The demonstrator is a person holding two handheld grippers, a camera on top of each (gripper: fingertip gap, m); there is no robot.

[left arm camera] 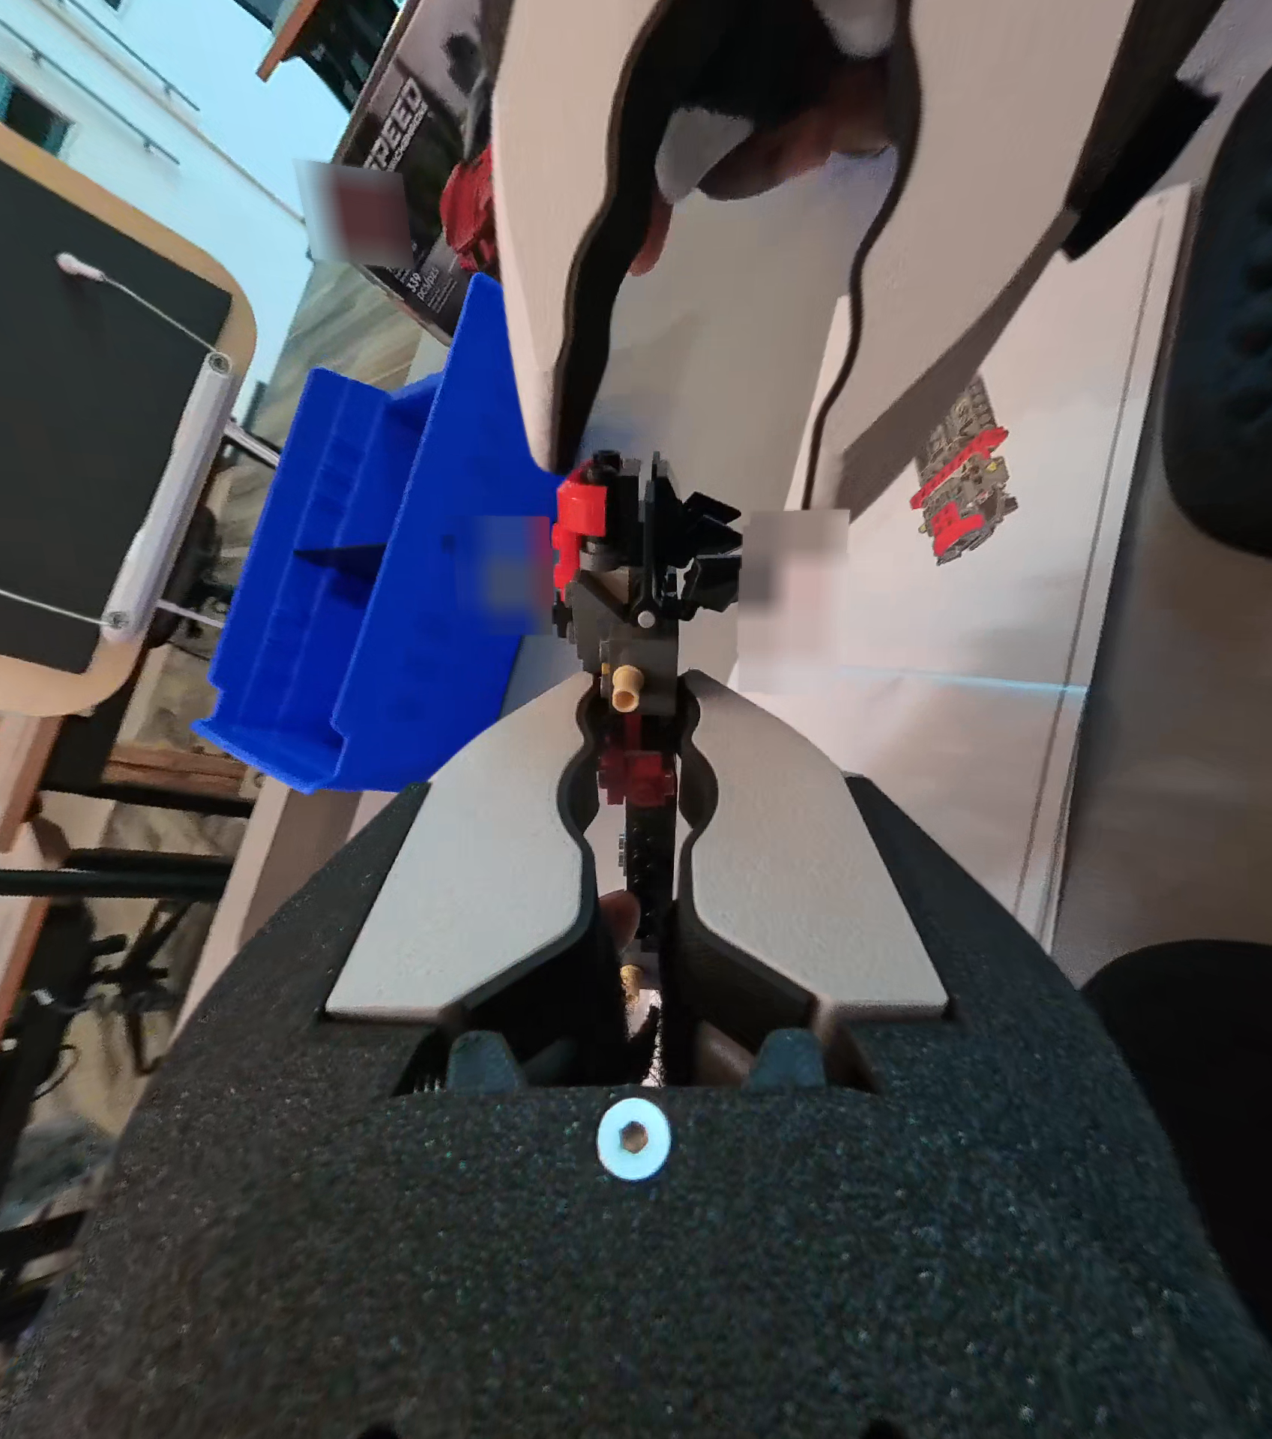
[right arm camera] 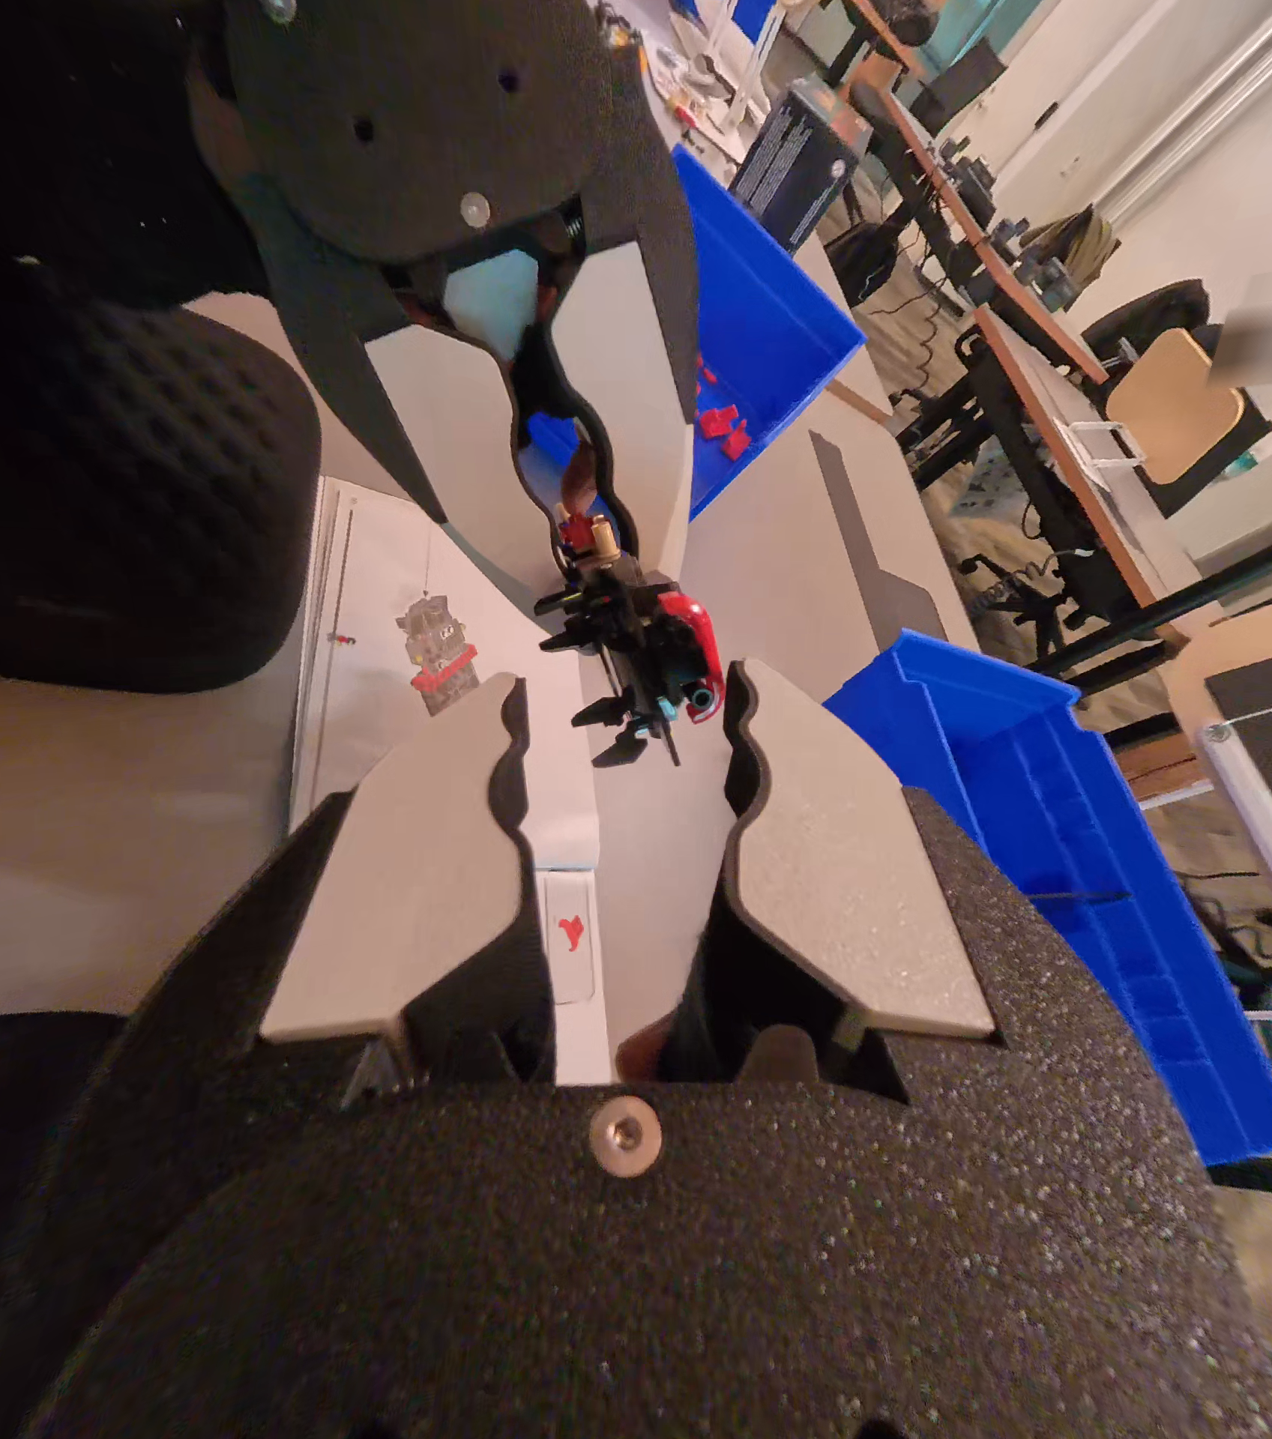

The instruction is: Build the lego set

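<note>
Nearest you in the left wrist view, your left tongs are closed tight on the lower end of the lego model, a black and red assembly with a tan peg, which stands out beyond the tips at the centre of the frame. Just past it, your right tongs come down from the top of the frame with their jaws spread wide and nothing between them; one tip sits at the model's red part, though you cannot tell whether it touches.

In the right wrist view those right tongs frame the model from below, with the left tongs gripping its far end.

Under the model, at lower left of centre, lies the white instruction sheet on the desk. A blue bin crowds the right side, and a second blue bin holding red pieces sits beyond. Farthest, at upper centre, stands the dark lego box.
</note>
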